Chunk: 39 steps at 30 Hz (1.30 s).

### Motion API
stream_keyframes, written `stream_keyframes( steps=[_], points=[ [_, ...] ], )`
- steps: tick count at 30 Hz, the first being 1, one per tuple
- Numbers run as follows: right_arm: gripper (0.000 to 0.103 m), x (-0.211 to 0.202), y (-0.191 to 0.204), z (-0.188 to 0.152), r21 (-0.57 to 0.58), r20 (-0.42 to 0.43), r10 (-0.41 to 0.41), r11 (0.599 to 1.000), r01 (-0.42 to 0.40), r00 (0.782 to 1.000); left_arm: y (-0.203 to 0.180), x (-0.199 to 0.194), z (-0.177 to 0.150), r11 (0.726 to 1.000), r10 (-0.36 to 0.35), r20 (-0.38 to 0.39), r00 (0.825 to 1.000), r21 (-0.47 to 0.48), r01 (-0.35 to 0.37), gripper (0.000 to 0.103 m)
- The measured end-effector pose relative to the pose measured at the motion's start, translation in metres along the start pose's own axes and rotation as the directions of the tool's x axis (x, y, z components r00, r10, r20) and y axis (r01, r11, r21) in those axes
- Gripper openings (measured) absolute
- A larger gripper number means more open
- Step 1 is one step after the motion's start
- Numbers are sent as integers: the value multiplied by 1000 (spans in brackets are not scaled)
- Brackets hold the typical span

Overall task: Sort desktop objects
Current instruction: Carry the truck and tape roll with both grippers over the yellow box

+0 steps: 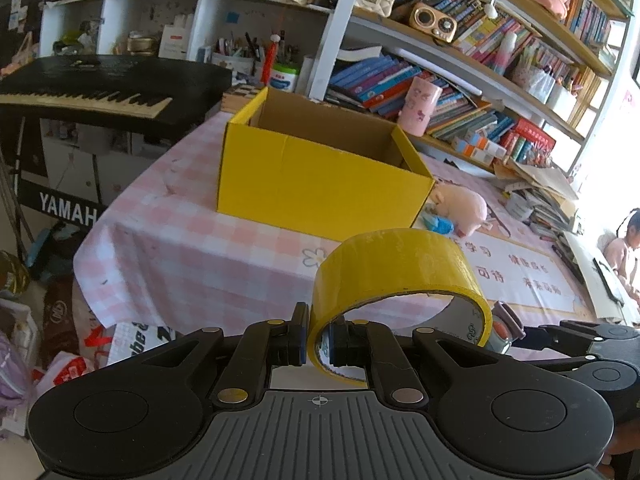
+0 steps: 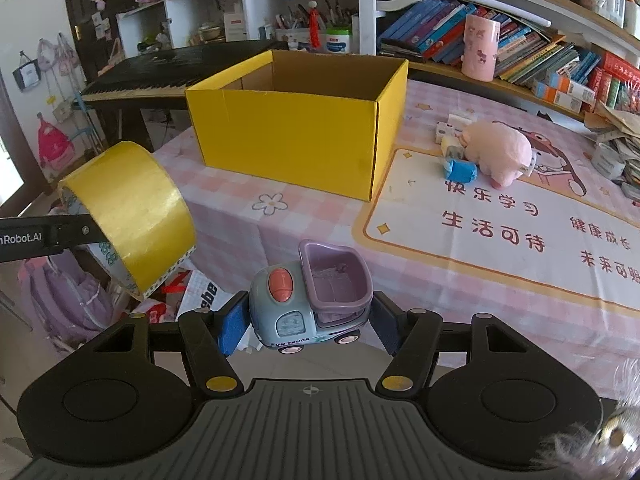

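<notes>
Left wrist view shows the left claw (image 1: 318, 344) pinched on the wall of the yellow tape roll (image 1: 400, 280), one finger inside the ring and one outside, so the roll hangs out ahead, held off the desk (image 1: 180, 248). Right wrist view shows the right claw (image 2: 308, 320) clamped at a middling width on the toy truck (image 2: 310, 304), its pads against the cab and the purple tipper, also lifted. Both point toward the open yellow box (image 2: 292, 136) at the far side of the checked cloth, which looks like the sorting bin, so both loads seem ready to go in. A pink plush pig (image 2: 498, 152) and a blue roll (image 2: 460, 170) lie right of the box, unsorted
</notes>
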State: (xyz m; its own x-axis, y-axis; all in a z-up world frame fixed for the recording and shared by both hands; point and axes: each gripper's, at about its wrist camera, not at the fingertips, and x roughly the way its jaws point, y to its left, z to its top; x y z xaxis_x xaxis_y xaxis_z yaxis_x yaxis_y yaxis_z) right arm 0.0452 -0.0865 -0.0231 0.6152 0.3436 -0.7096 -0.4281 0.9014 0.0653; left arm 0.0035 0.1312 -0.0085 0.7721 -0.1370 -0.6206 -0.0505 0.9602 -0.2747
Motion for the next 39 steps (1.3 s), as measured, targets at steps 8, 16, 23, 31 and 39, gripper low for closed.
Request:
stream_keyframes(
  steps=[8,16,23,31,39],
  points=[
    [61,9,-8,3,21,-14,10,1000,-10,1000,-4,10,6,1000,13,-14,1000,15,-13,8],
    [61,29,-18,25,3,-12,40,999,-40,999,-7,26,24,998,47,-1,999,29,-47,8],
    [61,46,-22,61,-73,32,81,994,-78,996,-3,38,56,996,89,52,995,-10,-88,8],
    [61,53,-42,129,-84,157,153,986,-141,976,-6,57,115,993,117,160,980,-3,-118,8],
    [61,78,-62,184,-159,198,195,973,-165,961,-15,93,159,992,118,185,976,23,-124,9]
  ],
)
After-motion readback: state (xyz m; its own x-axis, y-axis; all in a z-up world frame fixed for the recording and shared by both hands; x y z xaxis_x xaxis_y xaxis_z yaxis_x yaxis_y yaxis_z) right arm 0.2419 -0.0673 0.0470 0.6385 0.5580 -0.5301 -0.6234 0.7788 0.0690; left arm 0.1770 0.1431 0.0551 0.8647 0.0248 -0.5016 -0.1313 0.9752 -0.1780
